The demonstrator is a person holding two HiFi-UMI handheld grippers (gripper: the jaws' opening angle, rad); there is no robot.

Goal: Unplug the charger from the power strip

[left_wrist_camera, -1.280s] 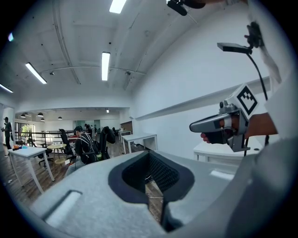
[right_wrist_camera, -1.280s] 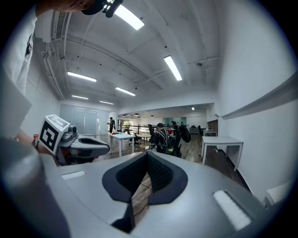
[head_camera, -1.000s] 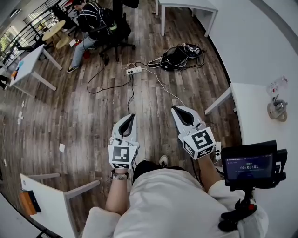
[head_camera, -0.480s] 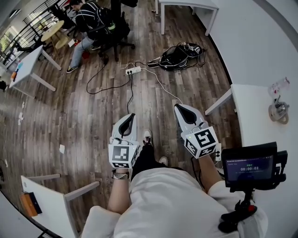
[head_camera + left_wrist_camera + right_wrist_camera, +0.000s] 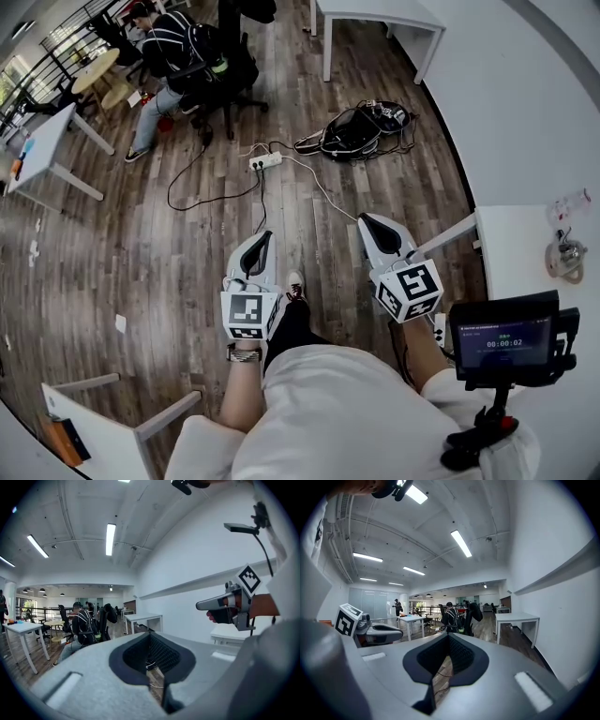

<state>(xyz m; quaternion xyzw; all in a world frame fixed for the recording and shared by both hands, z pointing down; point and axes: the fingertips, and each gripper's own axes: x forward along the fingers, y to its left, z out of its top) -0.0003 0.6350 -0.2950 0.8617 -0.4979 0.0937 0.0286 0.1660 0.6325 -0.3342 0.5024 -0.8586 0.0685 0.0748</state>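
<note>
Holding the left gripper (image 5: 263,240) and right gripper (image 5: 370,225) closed and empty, we see the power strip (image 5: 266,161) far at 12 o'clock, nothing unplugged yet.

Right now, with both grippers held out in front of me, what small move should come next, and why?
Probably a step forward toward the power strip. It lies on the wood floor well ahead, and the left gripper and the right gripper are both shut, empty and far short of it. The plugs are too small to tell apart from here.
</note>
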